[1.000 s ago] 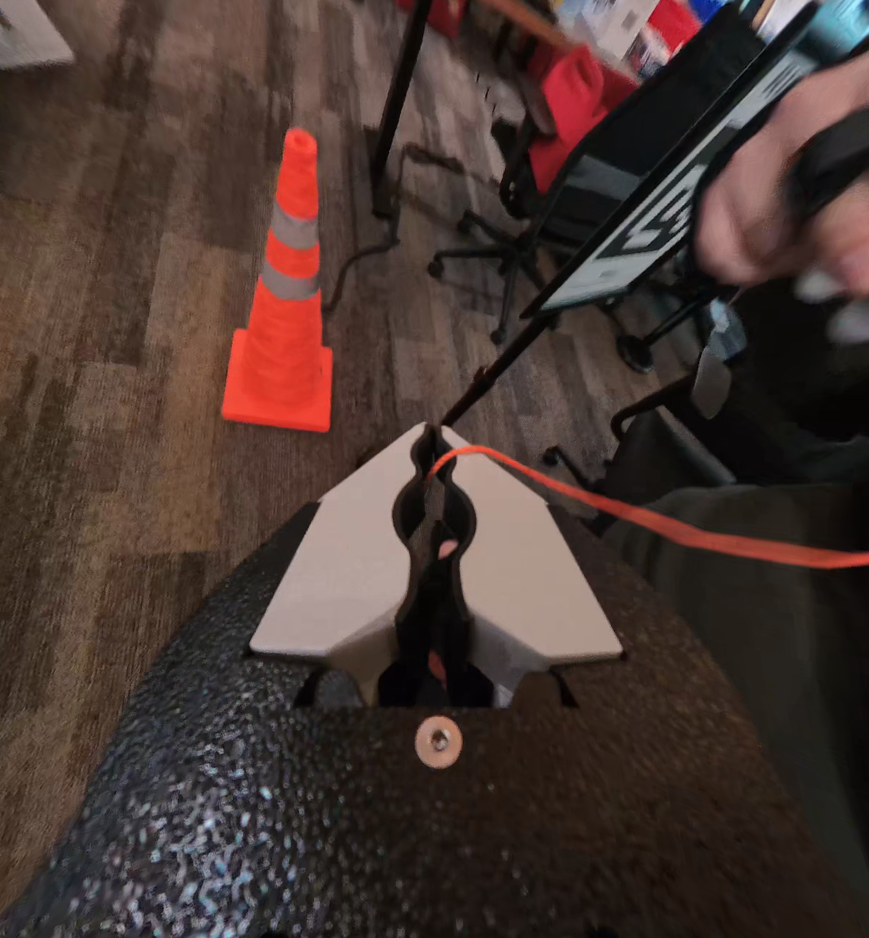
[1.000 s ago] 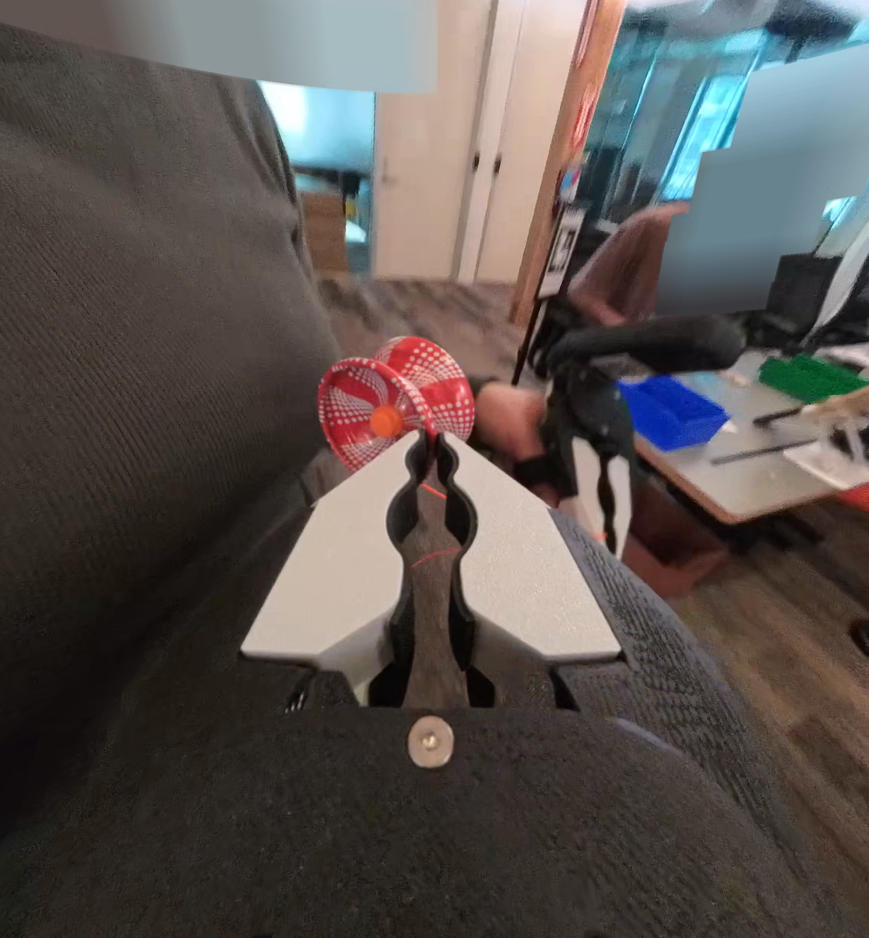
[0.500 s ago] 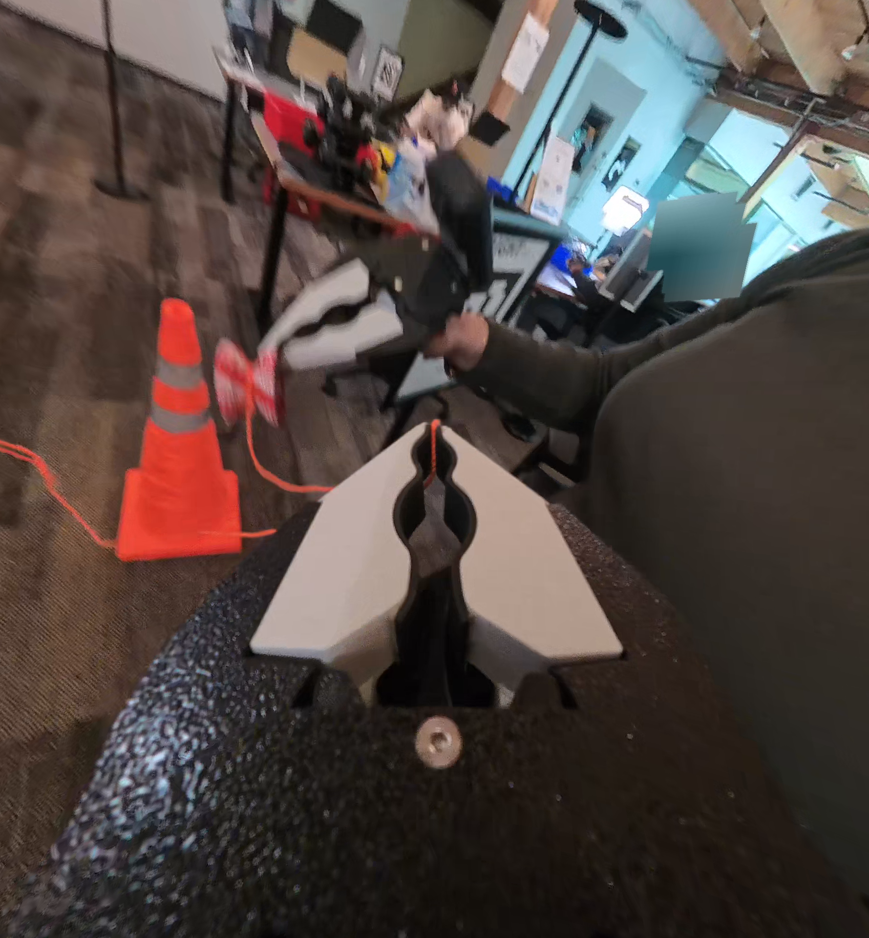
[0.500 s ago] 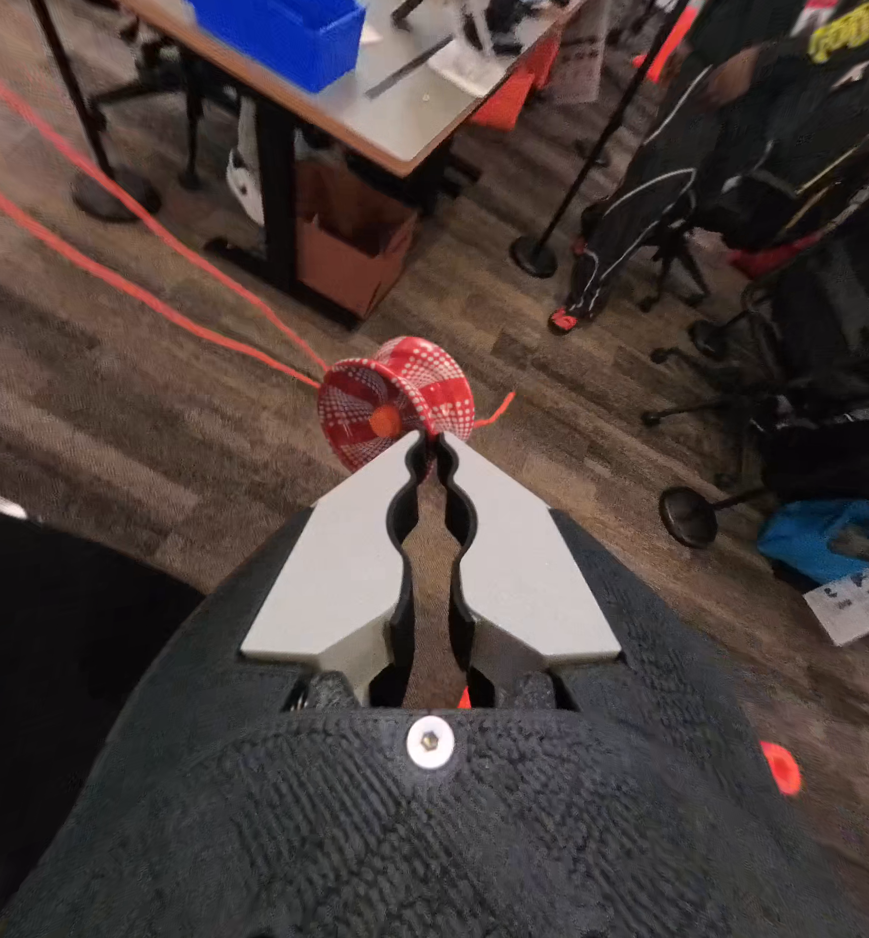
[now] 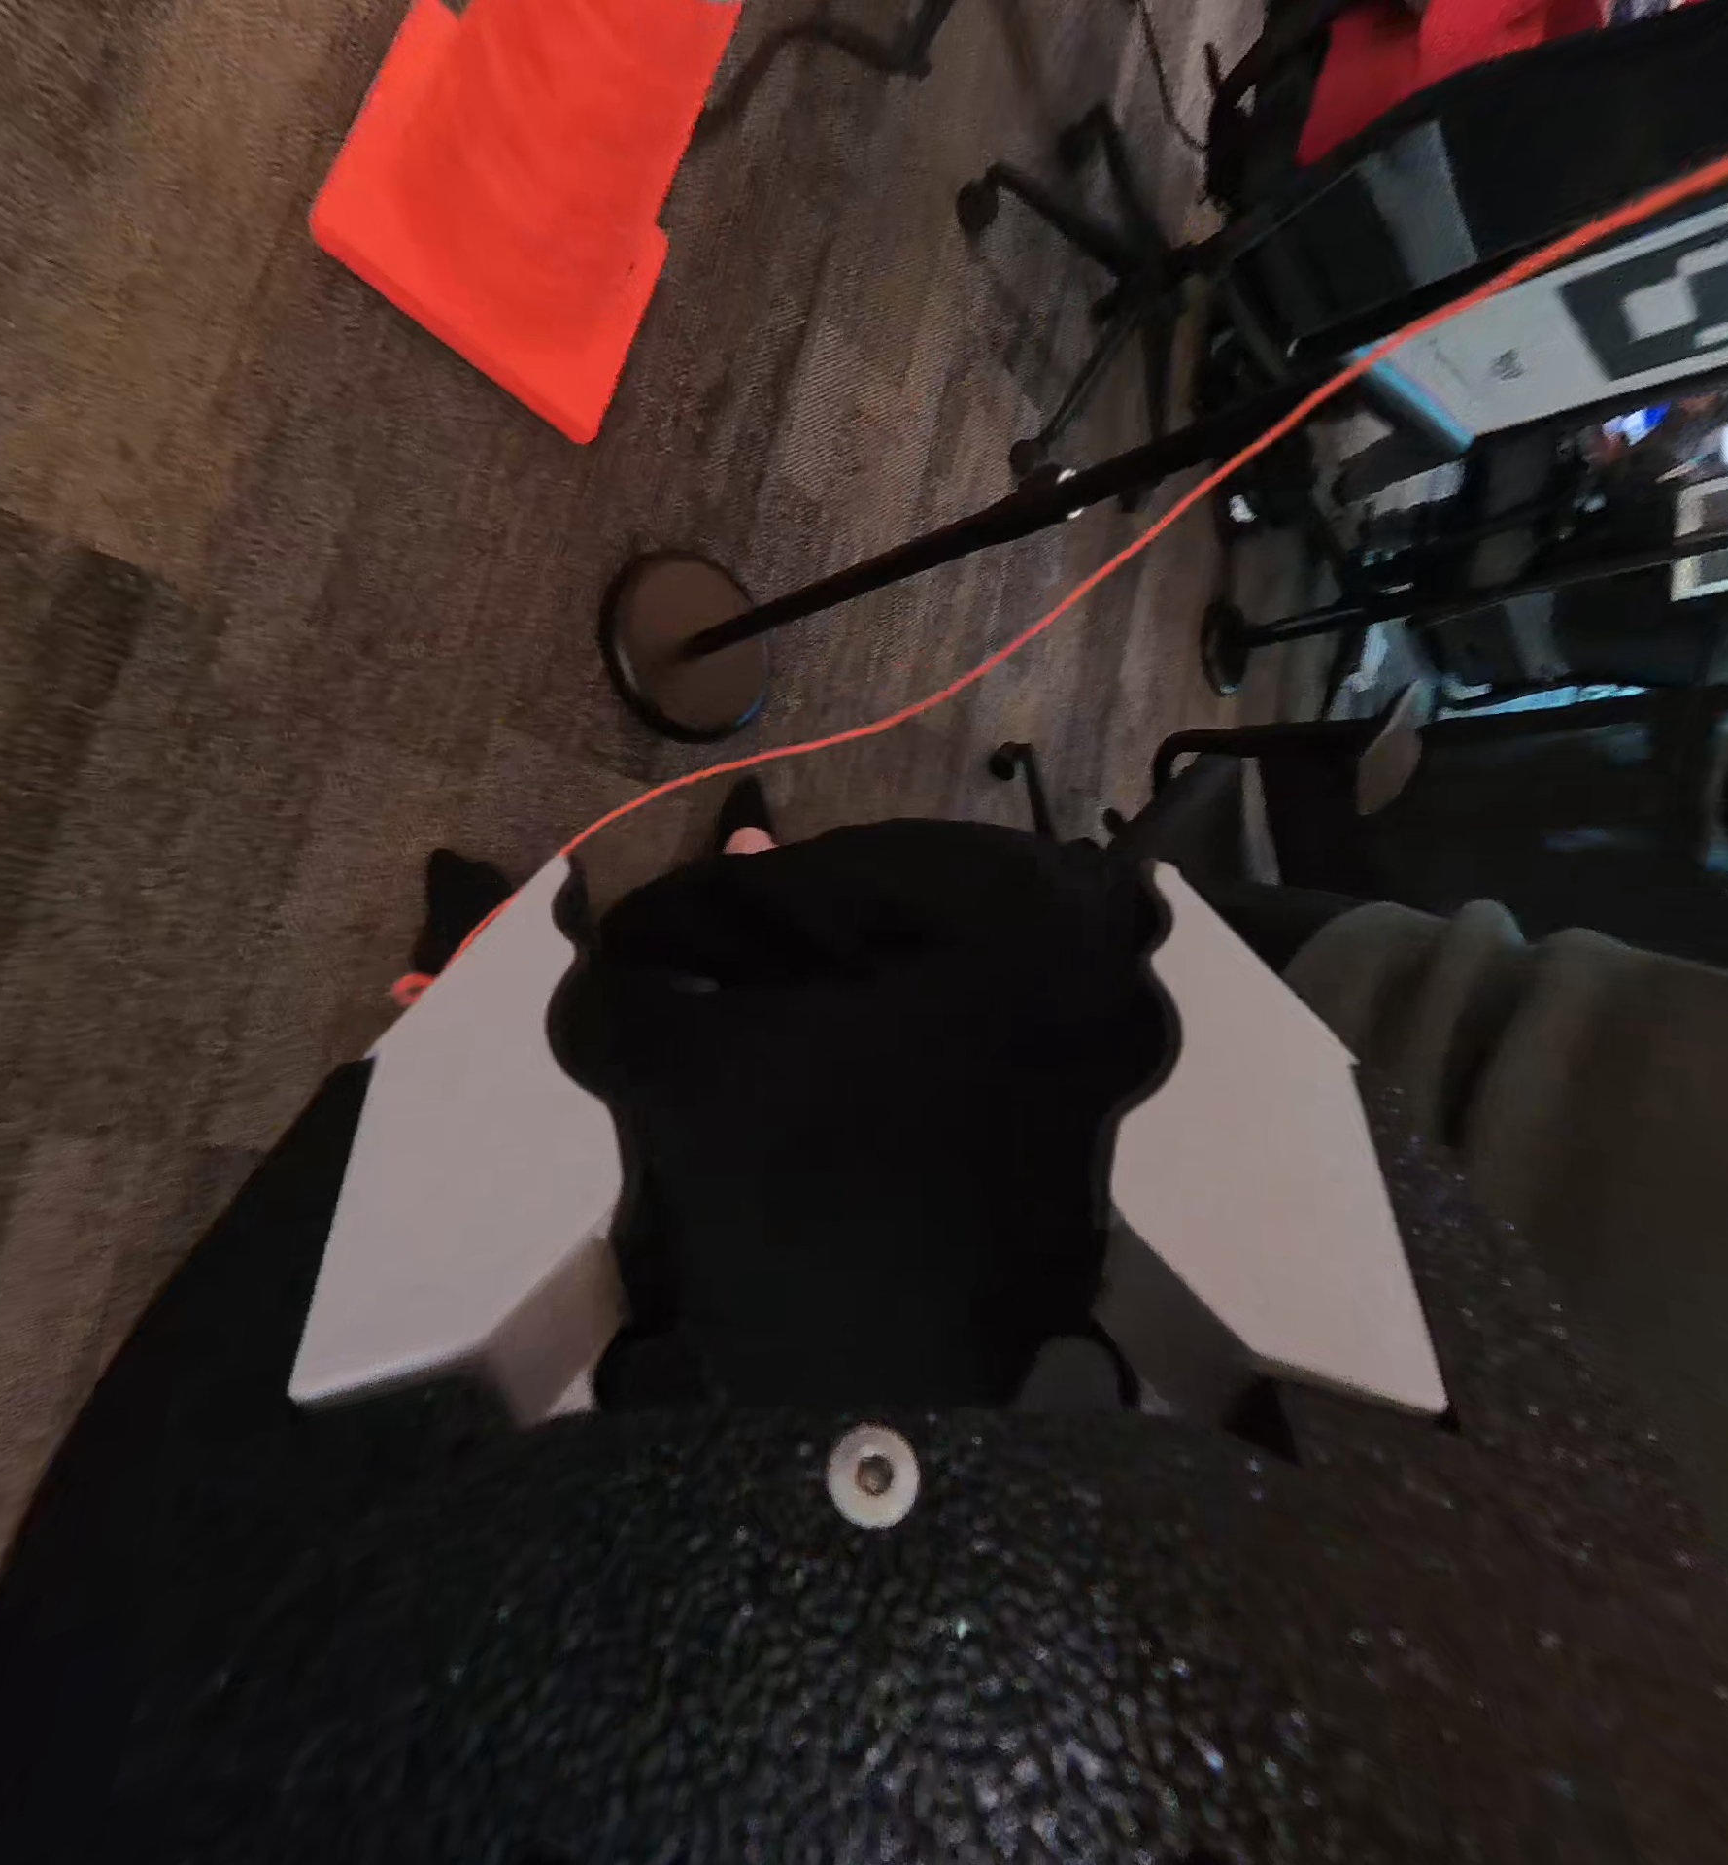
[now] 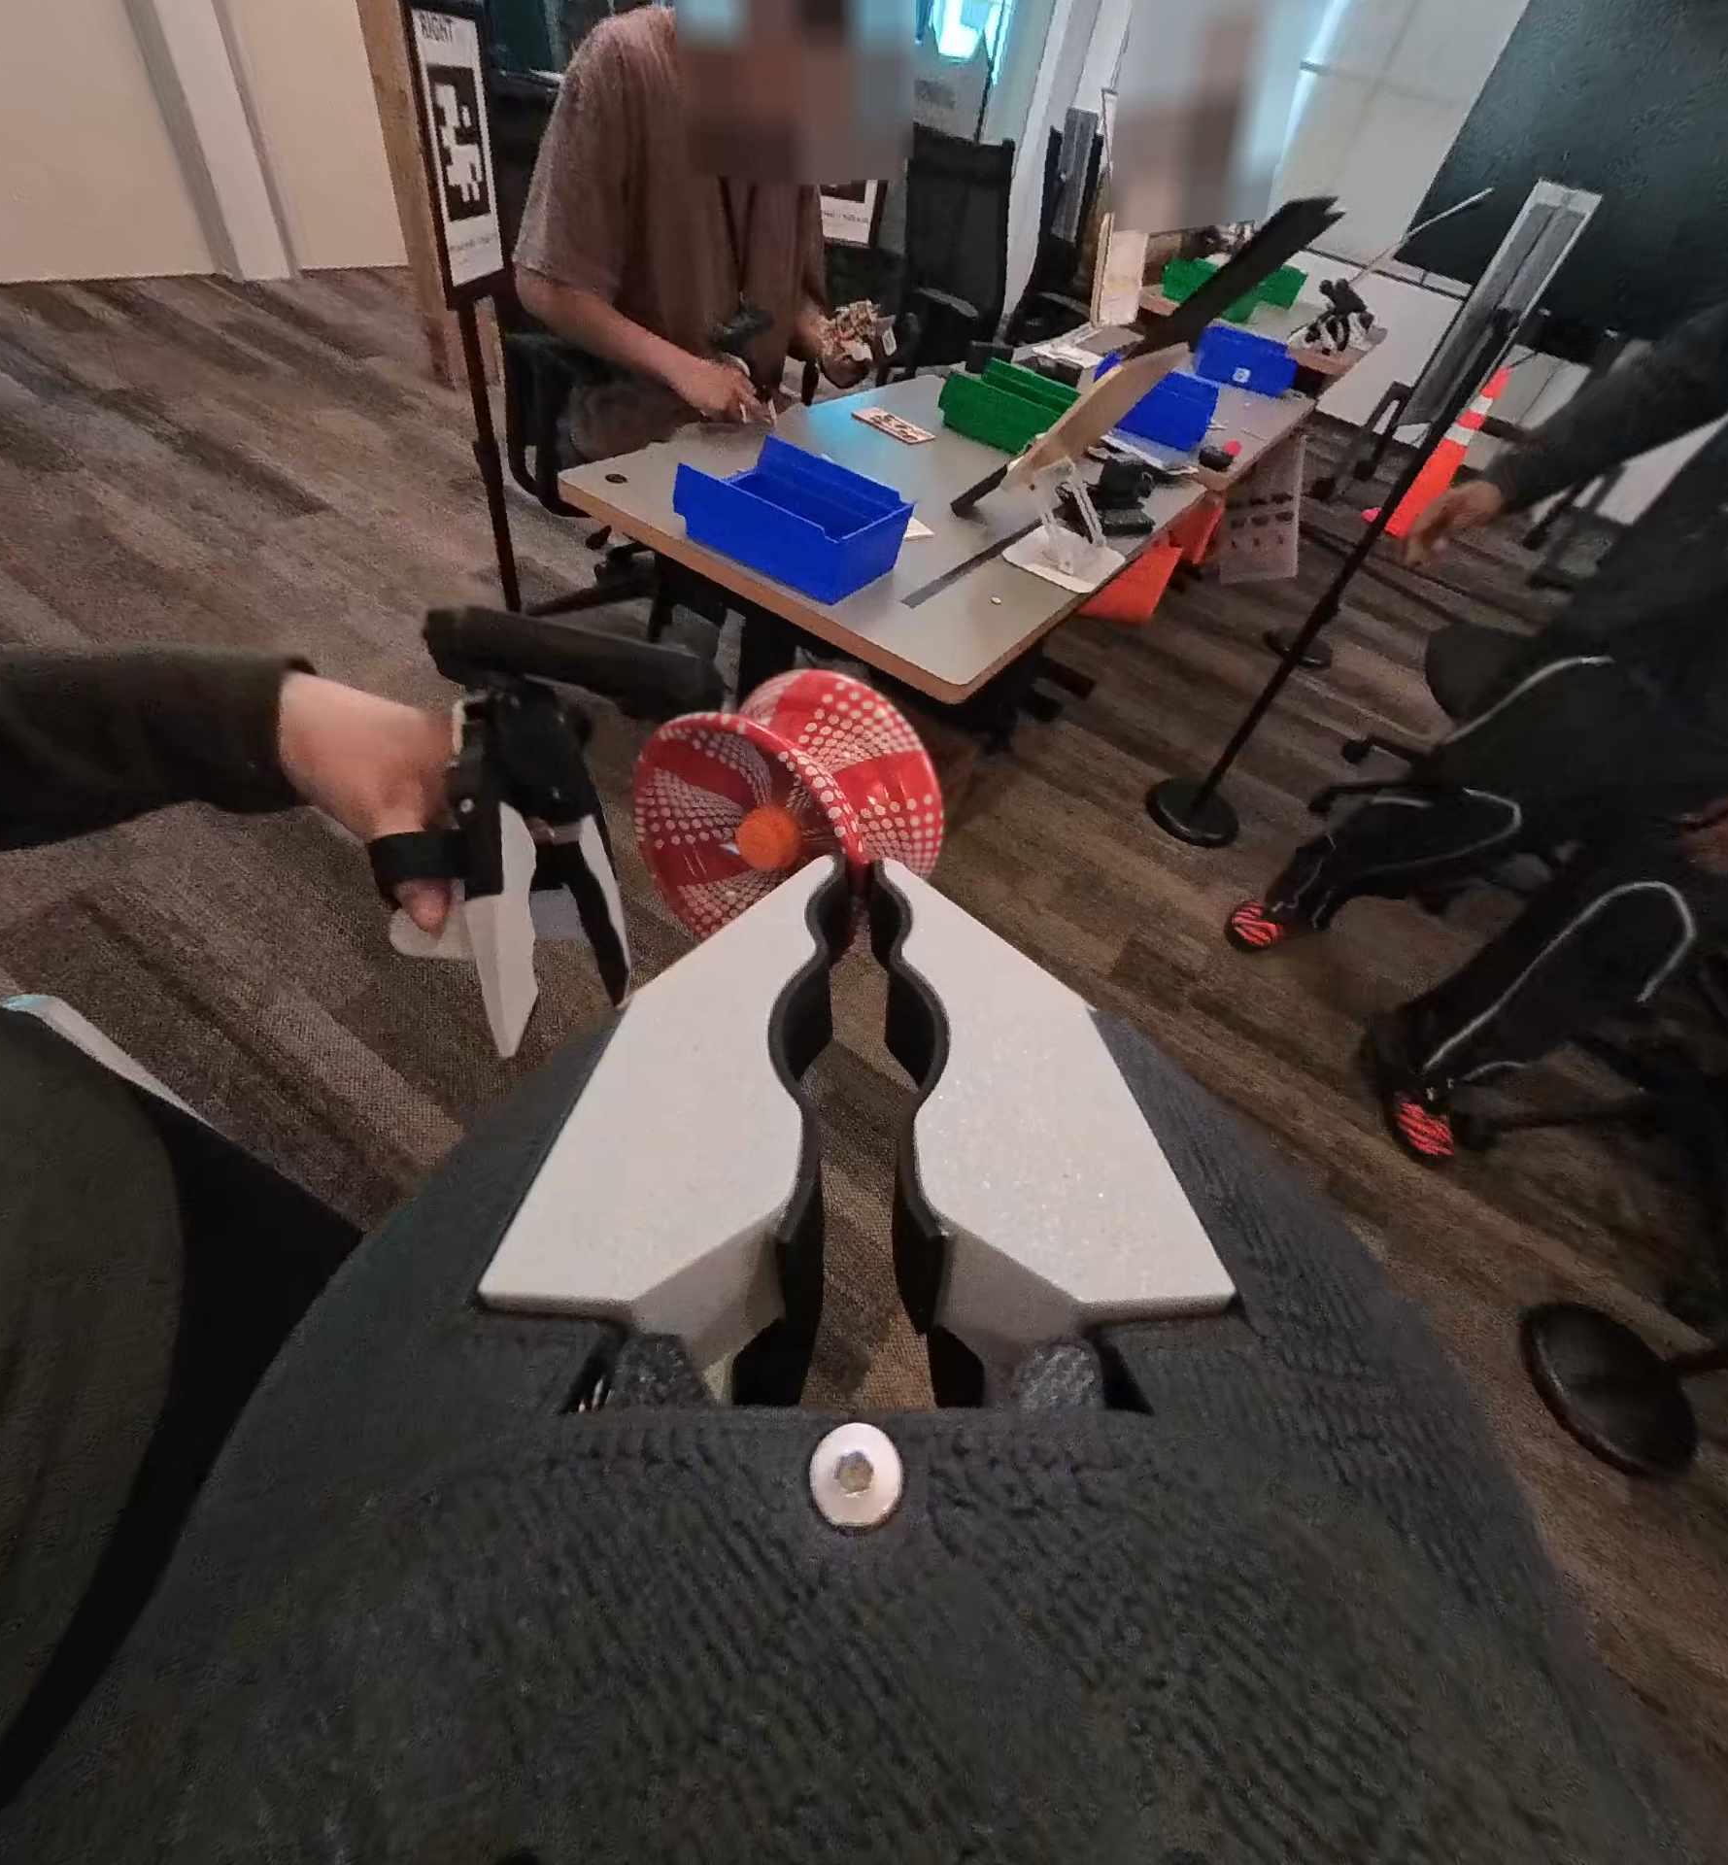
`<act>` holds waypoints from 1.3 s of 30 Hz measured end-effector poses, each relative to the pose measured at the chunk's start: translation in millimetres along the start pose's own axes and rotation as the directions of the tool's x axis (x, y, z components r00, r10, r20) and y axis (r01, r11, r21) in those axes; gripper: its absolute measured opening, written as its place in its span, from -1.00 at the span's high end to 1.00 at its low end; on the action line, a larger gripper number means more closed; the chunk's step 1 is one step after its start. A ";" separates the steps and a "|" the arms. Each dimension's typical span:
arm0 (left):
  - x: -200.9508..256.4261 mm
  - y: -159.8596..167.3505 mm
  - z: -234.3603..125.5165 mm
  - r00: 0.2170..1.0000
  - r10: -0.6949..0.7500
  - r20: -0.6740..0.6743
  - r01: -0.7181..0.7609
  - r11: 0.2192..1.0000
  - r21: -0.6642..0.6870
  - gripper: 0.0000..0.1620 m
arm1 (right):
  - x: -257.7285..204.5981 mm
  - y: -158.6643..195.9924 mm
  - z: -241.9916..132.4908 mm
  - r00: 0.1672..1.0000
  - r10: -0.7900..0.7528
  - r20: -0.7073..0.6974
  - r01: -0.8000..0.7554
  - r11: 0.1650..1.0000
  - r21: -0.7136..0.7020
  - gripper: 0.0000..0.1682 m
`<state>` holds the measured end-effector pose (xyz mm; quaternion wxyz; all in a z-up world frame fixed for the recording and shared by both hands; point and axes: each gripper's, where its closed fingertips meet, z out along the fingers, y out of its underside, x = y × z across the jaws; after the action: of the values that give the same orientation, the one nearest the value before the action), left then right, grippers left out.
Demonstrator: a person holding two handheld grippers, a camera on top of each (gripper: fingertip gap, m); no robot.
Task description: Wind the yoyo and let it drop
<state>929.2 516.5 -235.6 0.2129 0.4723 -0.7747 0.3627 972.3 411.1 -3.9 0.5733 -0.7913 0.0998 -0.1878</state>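
While the right gripper (image 6: 854, 888) pinches the red yoyo (image 6: 789, 797) at its fingertips, the left gripper (image 5: 859, 888) has its fingers wide apart. The orange string (image 5: 1041, 626) runs past its left tip, loose over bare floor (image 5: 183, 706).

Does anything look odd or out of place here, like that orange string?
Yes. The orange string is not wound: it trails loose through the air past the open left gripper, only brushing one finger's tip. The right gripper pinches the red yoyo.
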 end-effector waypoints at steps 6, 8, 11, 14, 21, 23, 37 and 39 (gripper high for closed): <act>83.3 -40.8 -8.8 0.924 0.203 -0.325 -0.127 0.962 0.241 -0.22 | -18.8 -11.1 -3.7 0.994 0.030 0.101 -0.034 0.999 0.035 0.99; 130.2 -56.6 -25.7 0.824 0.389 -0.412 -0.229 0.894 0.385 -0.07 | -28.3 -16.0 -2.3 0.989 0.030 0.143 -0.037 0.998 0.046 0.99; 177.8 -65.7 -42.7 0.674 0.640 -0.370 -0.400 0.737 0.544 0.53 | -38.5 -21.2 2.6 0.982 0.015 0.188 -0.027 0.998 0.061 0.99; 203.2 -71.4 -53.2 0.587 0.714 -0.381 -0.429 0.674 0.602 0.91 | -46.7 -27.7 2.3 0.974 0.008 0.225 -0.028 0.996 0.084 0.99; 193.4 -89.4 -53.3 0.618 0.741 -0.261 -0.511 0.631 0.584 1.00 | -77.0 -26.7 -10.5 0.923 -0.024 0.384 -0.011 0.996 0.089 0.99; 191.6 -96.5 -61.7 0.617 0.765 -0.183 -0.558 0.590 0.583 1.00 | -87.5 -16.0 -10.3 0.908 -0.060 0.414 0.049 0.998 0.037 0.99; 171.9 -74.0 -75.2 0.674 0.731 0.109 -0.725 0.627 0.284 1.00 | -16.8 6.5 3.3 0.981 -0.173 -0.093 0.158 0.975 -0.155 0.99; 154.2 -68.3 -63.0 0.711 0.696 0.095 -0.695 0.677 0.241 1.00 | -26.1 -15.1 -1.4 0.997 -0.070 -0.021 0.070 0.998 0.001 0.99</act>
<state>917.4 455.7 -66.5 -0.0029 0.1654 -0.8408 0.5154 947.1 424.5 6.0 0.5657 -0.7919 0.0778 -0.2162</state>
